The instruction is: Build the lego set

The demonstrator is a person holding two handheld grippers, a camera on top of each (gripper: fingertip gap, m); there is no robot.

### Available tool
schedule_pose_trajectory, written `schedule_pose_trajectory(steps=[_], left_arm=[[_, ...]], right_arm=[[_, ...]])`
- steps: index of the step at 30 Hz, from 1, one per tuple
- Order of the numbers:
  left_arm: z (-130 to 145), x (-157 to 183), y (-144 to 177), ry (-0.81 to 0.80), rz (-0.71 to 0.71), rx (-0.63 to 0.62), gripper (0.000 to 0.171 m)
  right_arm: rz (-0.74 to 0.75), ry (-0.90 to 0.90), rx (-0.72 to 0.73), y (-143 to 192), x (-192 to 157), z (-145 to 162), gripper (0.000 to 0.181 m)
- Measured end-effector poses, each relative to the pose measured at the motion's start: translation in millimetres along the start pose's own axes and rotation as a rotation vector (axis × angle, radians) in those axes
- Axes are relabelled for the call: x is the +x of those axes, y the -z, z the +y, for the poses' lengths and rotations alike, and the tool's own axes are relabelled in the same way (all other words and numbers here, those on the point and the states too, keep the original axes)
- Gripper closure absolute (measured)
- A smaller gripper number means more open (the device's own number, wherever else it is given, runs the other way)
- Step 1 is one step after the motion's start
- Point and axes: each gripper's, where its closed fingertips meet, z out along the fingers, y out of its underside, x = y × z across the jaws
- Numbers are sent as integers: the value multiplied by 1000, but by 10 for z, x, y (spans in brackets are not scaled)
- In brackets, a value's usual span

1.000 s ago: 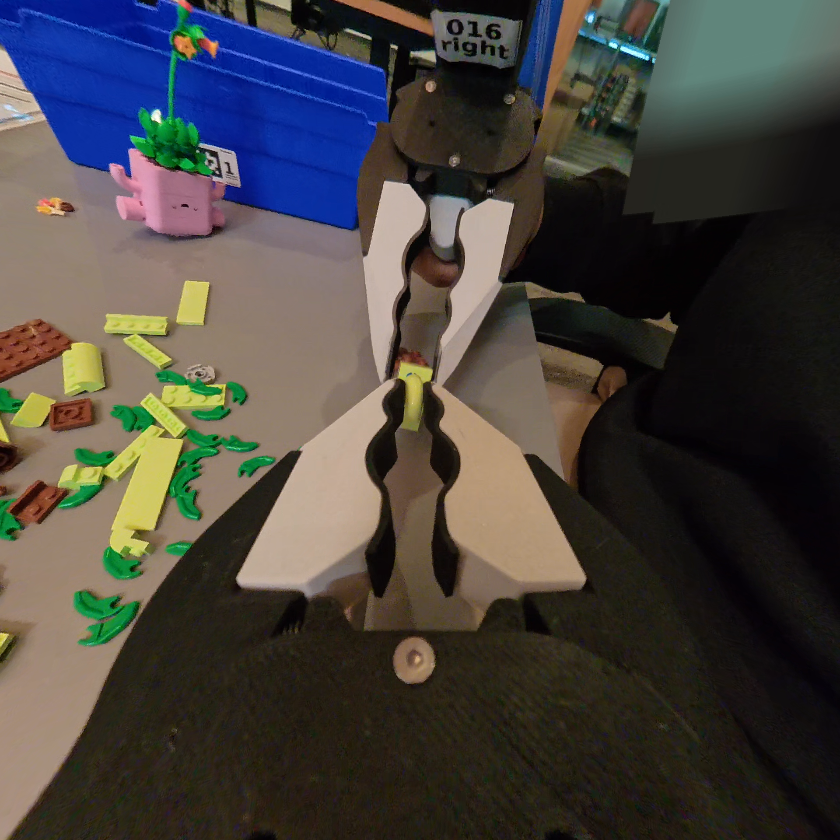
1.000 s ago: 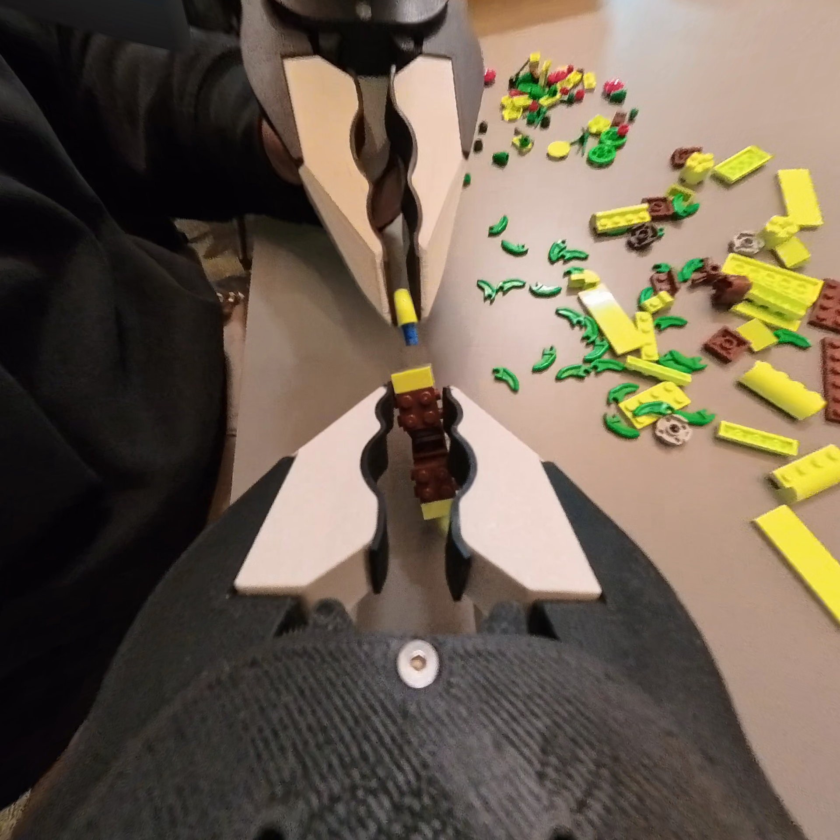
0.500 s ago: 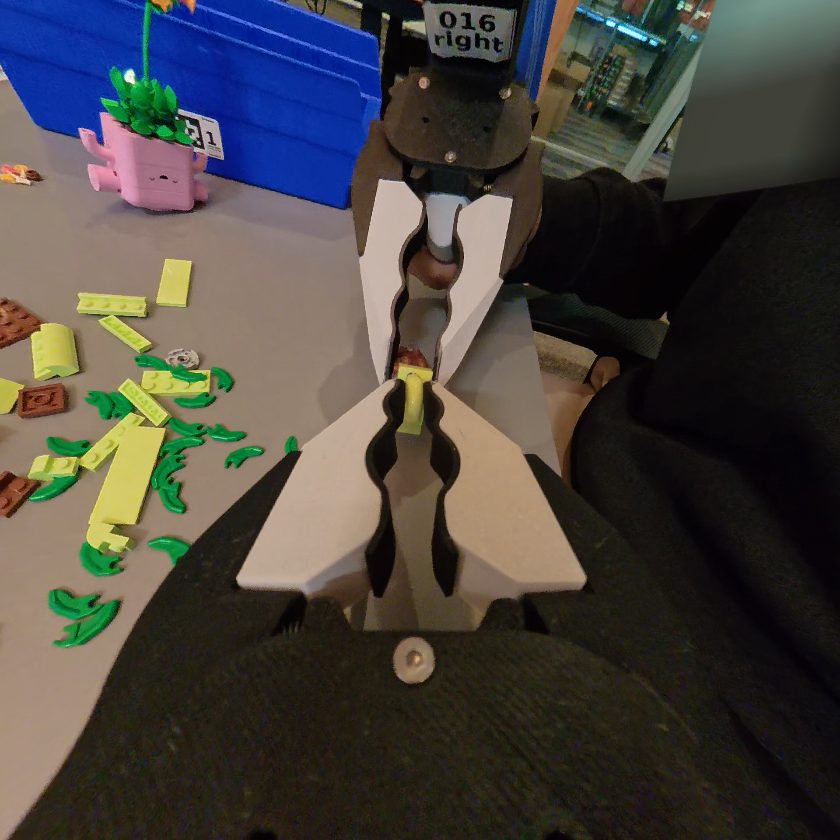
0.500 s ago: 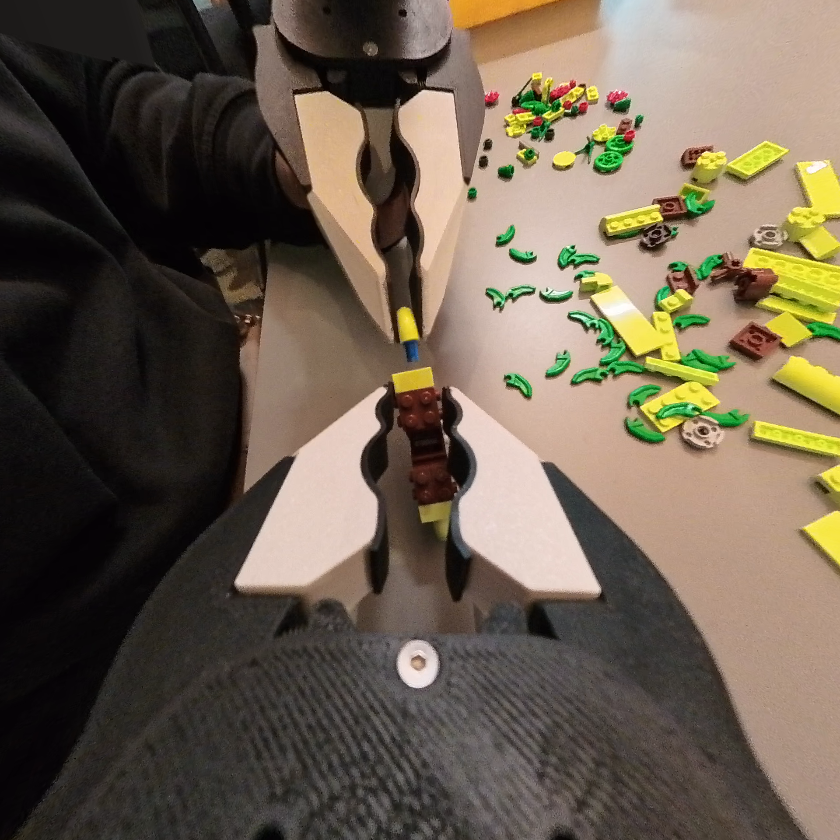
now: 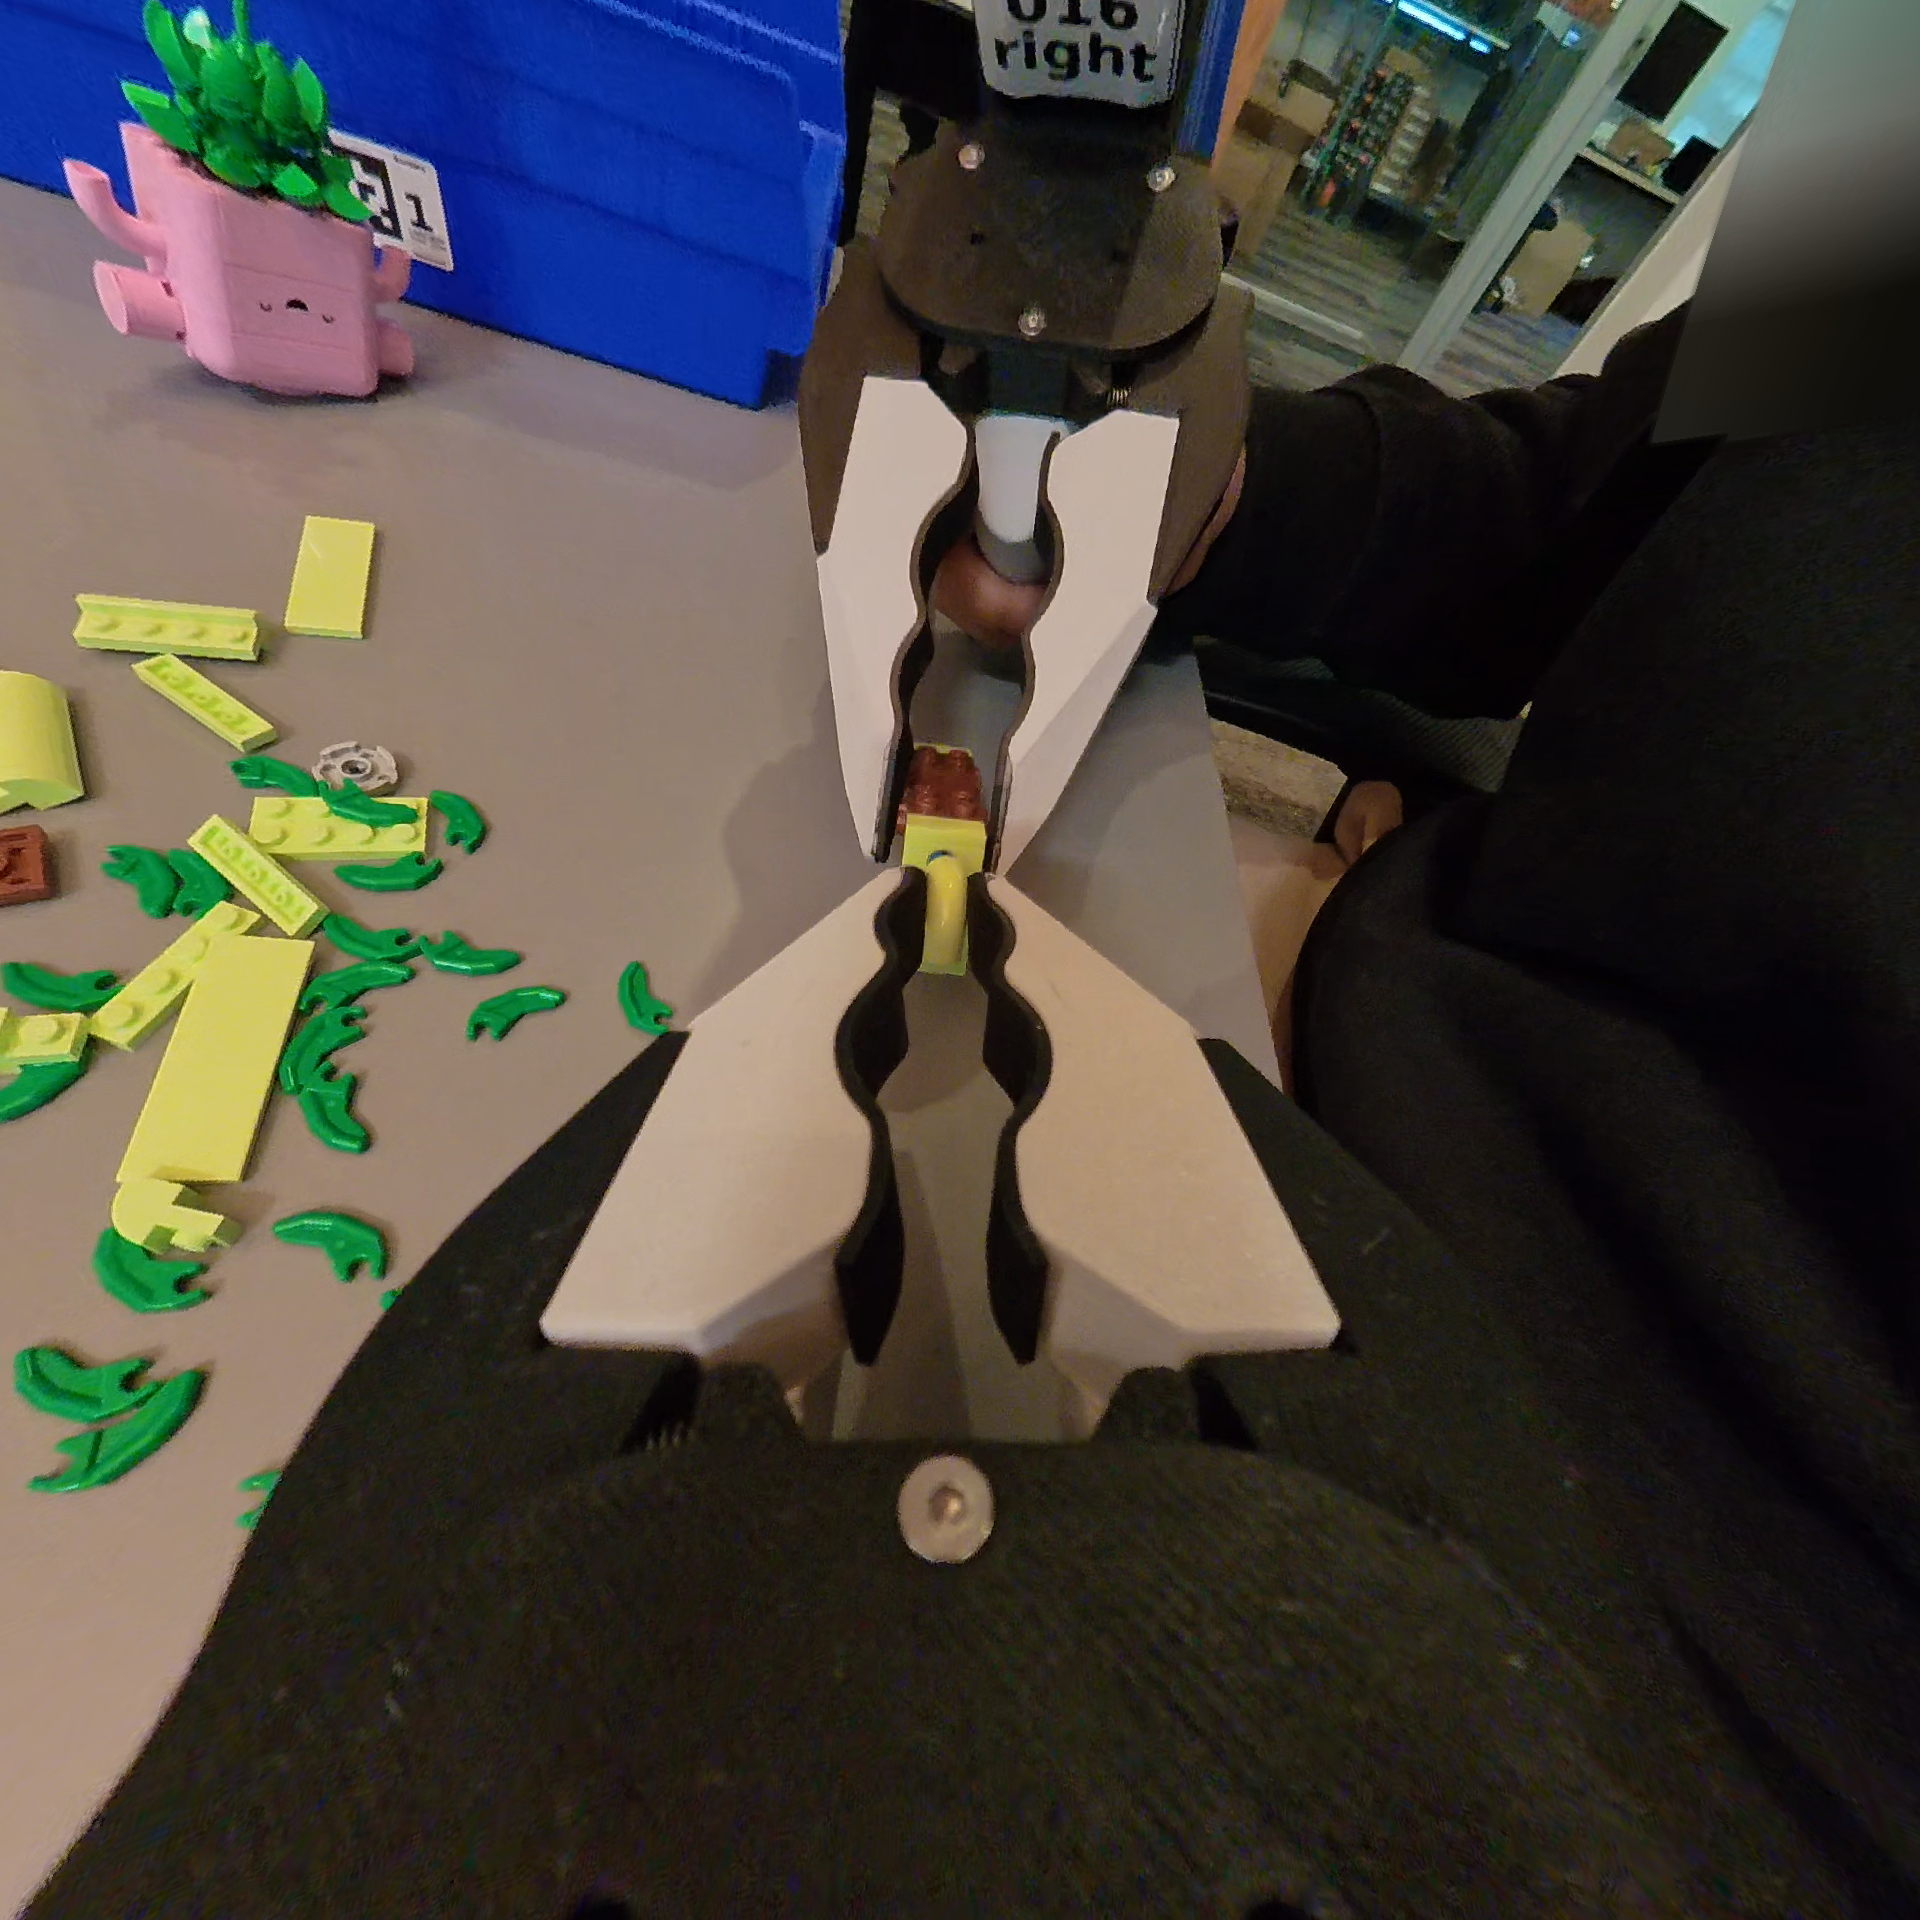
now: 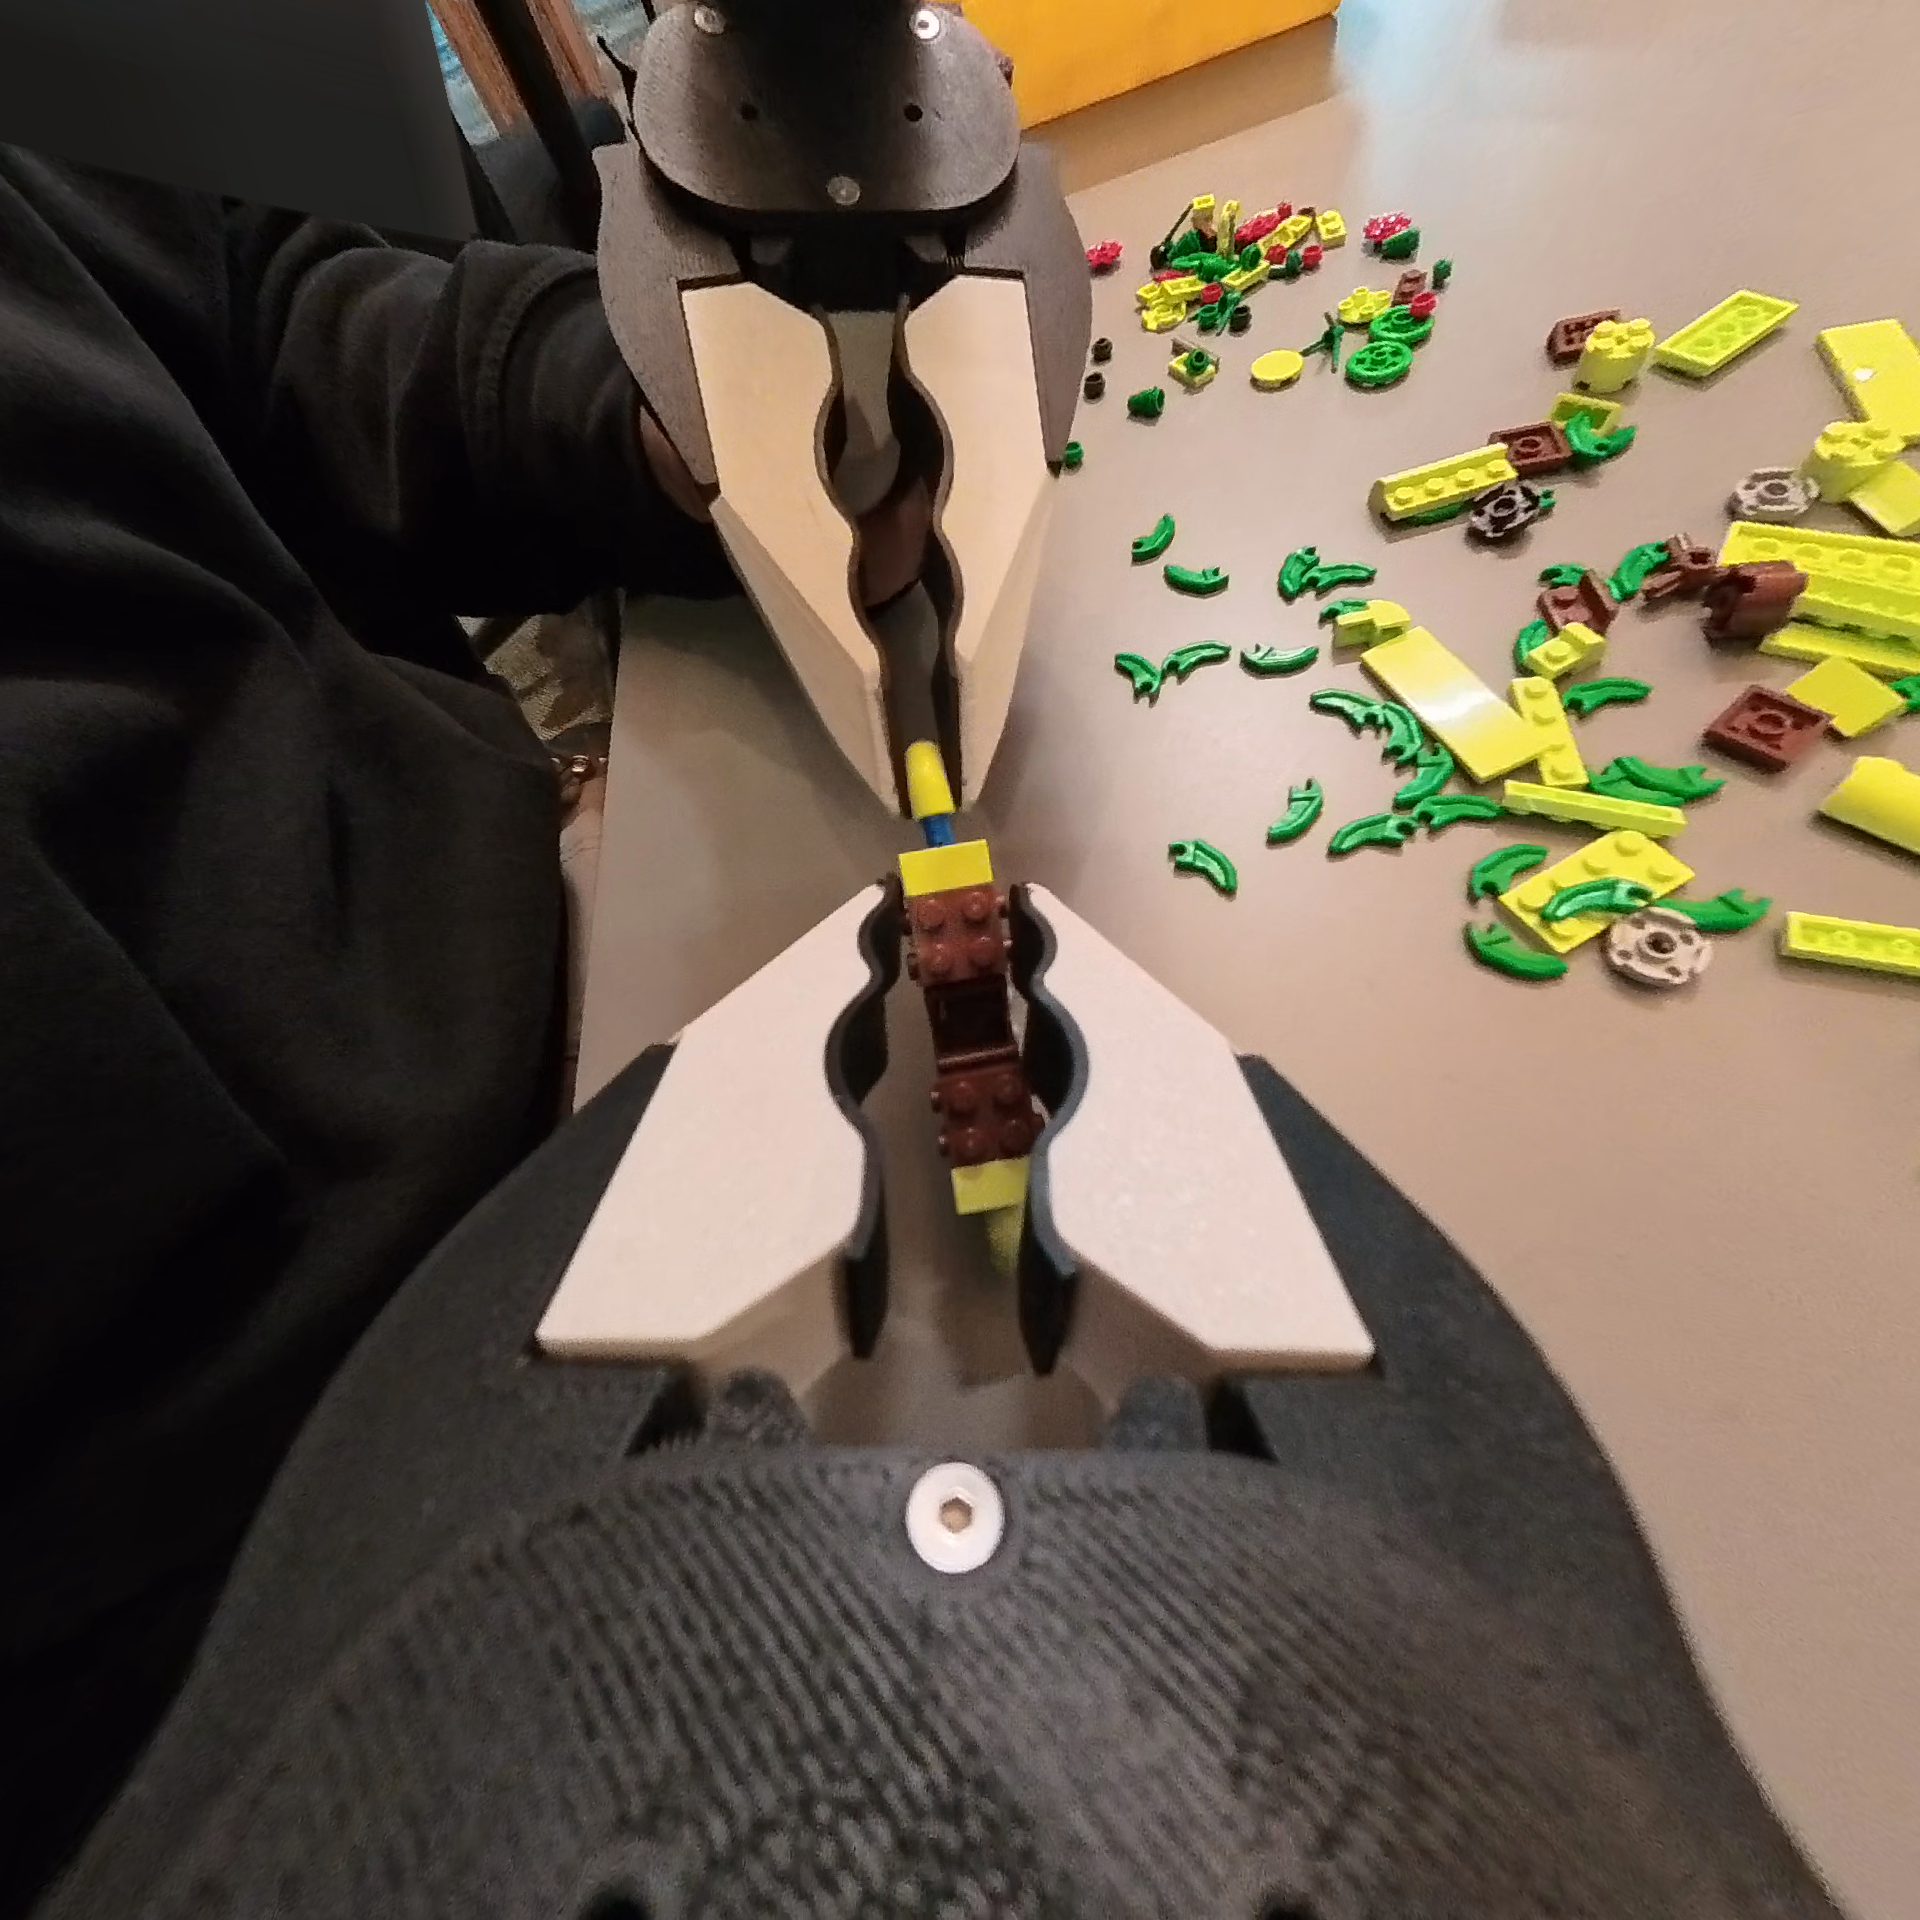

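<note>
Lego sub-assembly mating, mid-air at near table edge.

Right gripper (image 6: pixel 951 914) clamps the brown-and-lime brick stack (image 6: pixel 971 1039); left gripper (image 6: pixel 925 800) clamps a small lime curved piece (image 5: pixel 943 925) with a blue pin (image 6: pixel 938 831). Pin tip sits at the stack's lime end block (image 6: pixel 943 868); seating cannot be confirmed. Step: pin insertion. Next: a straight axial push, both grips firm. Loose pieces (image 6: pixel 1507 727) lie far right.

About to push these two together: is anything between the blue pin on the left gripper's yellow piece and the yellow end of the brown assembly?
Nothing visible: the blue pin already meets the yellow end block of the brown assembly.
</note>
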Motion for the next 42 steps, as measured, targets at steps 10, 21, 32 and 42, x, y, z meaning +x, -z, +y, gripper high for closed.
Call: schedule_pose_trajectory(steps=[10,21,32,42], left_arm=[[217,-27,-115,41,-36,-147,166],[301,-41,-132,115,-32,-186,166],[521,-38,-130,153,-54,-309,165],[523,-33,-65,93,-90,-299,160]], right_arm=[[27,-6,-82,-74,9,185,163],[25,-12,-78,-69,-9,195,163],[52,25,-114,-73,-24,203,163],[59,33,-137,-78,-26,206,163]])
